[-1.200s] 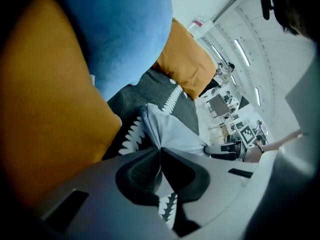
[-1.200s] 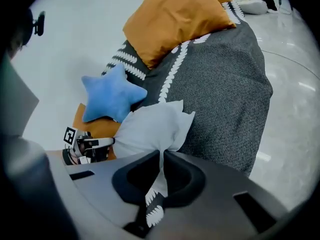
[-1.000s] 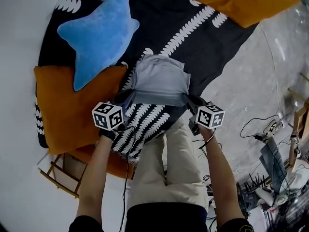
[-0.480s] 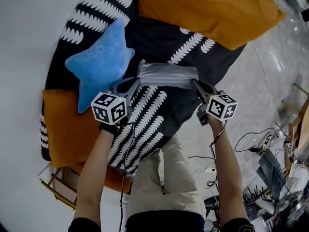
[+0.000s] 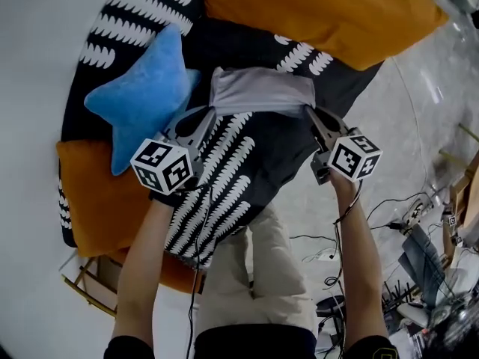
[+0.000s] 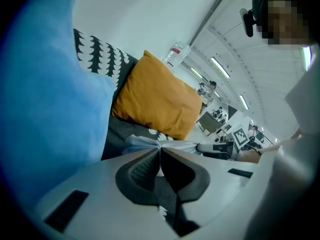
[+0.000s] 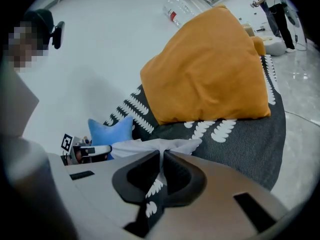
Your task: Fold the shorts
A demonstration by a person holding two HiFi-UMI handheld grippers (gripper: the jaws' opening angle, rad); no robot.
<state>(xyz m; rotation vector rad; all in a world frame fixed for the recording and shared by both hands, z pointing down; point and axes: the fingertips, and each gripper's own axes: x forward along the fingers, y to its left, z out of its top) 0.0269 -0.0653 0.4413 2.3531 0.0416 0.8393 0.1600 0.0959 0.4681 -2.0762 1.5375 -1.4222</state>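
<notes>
The grey shorts point(image 5: 260, 92) hang as a narrow band stretched between my two grippers, above the black-and-white patterned blanket point(image 5: 247, 163). My left gripper point(image 5: 212, 113) is shut on the band's left end, just right of the blue star cushion point(image 5: 142, 99). My right gripper point(image 5: 309, 111) is shut on the right end. In the left gripper view the grey cloth point(image 6: 150, 145) bunches at the pinched tips of the left gripper point(image 6: 160, 151). The right gripper view shows the shorts point(image 7: 150, 146) gathered the same way at the right gripper point(image 7: 162, 154).
A large orange pillow point(image 5: 322, 13) lies beyond the shorts and another orange pillow point(image 5: 93, 193) at the near left. A plastic bottle point(image 7: 172, 11) lies on the white surface behind. The grey floor at the right carries cables point(image 5: 404, 200). A wooden frame point(image 5: 86, 283) stands at the lower left.
Both grippers have moved away from the person toward the large orange pillow and risen, carrying the shorts' edge. The shorts went from a wide spread panel to a narrow stretched band.
</notes>
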